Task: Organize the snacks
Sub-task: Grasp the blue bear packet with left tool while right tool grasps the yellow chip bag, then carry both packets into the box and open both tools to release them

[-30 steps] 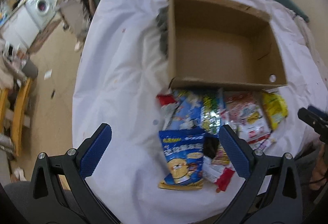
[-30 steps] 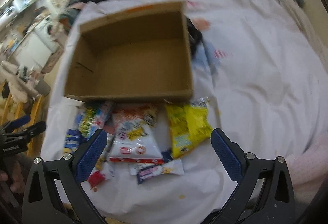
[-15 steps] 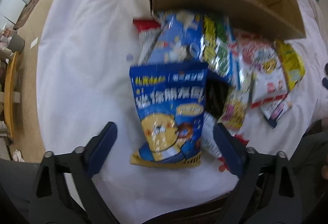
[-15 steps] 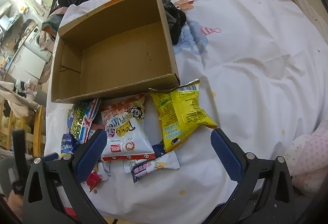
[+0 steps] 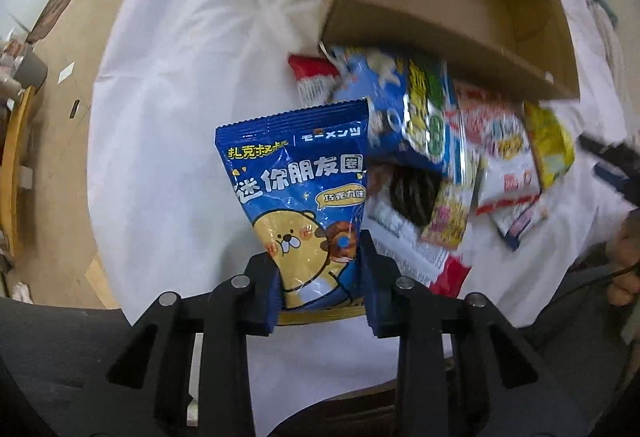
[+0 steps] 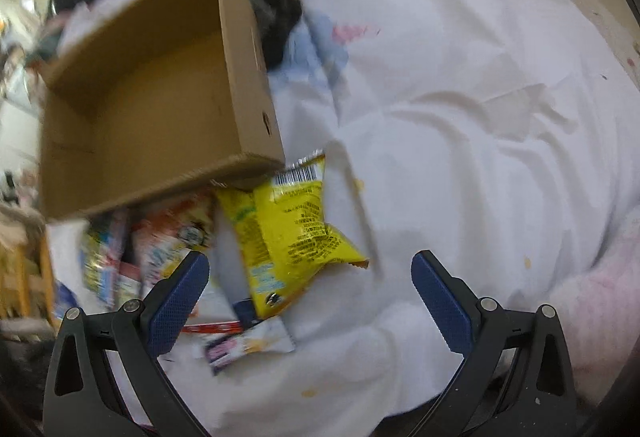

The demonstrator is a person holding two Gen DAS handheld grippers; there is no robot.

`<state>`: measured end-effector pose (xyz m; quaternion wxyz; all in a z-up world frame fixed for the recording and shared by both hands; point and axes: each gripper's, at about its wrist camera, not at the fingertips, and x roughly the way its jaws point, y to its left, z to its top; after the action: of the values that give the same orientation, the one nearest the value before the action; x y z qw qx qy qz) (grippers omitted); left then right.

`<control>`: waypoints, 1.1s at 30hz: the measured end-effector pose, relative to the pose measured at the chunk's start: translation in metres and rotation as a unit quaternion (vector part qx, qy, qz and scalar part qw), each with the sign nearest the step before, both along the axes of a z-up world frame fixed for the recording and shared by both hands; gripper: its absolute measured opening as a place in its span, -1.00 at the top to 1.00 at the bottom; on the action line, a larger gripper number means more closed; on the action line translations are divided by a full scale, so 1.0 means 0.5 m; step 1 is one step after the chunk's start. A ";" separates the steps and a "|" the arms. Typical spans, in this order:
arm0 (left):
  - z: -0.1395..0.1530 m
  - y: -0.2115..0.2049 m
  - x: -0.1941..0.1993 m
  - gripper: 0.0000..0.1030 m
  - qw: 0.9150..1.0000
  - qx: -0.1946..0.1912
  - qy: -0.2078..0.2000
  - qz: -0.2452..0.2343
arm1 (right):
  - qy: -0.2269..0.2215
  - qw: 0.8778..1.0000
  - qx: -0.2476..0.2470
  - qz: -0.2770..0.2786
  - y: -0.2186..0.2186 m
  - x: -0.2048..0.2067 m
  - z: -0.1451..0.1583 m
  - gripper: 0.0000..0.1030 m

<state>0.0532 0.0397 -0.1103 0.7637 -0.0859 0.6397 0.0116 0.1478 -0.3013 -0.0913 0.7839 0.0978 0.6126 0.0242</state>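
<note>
Closing on the lower end of the blue snack bag [image 5: 304, 205], the left gripper [image 5: 320, 285] has its pads seemingly touching both sides, the bag lying on the white sheet [image 5: 180, 97] before the empty cardboard box [image 5: 440, 33]. The right gripper [image 6: 310, 301] hangs wide open, holding nothing, over the yellow packet [image 6: 288, 233]. Next, probably, comes lifting the blue bag into the box.

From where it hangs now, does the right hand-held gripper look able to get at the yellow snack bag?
Probably yes. The right hand-held gripper is open just above the yellow snack bag, which lies on top of the pile beside the cardboard box, with nothing over it.
</note>
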 end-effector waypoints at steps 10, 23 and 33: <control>0.012 0.015 -0.007 0.45 1.000 -0.008 -0.018 0.007 | 0.045 0.990 -0.104 0.083 0.091 0.061 -0.090 -0.97; 0.022 0.000 -0.013 0.45 0.999 0.012 -0.046 0.006 | 0.019 0.998 -0.045 0.036 0.040 0.008 -0.020 -0.02; 0.064 -0.002 -0.014 0.45 0.996 0.031 -0.080 0.011 | -0.078 0.991 0.059 -0.091 -0.075 -0.092 0.094 0.00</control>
<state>0.0461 0.0386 -0.0785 0.8147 -0.0698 0.5747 0.0328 0.1018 -0.3387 -0.0445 0.8212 0.1974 0.5355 -0.0039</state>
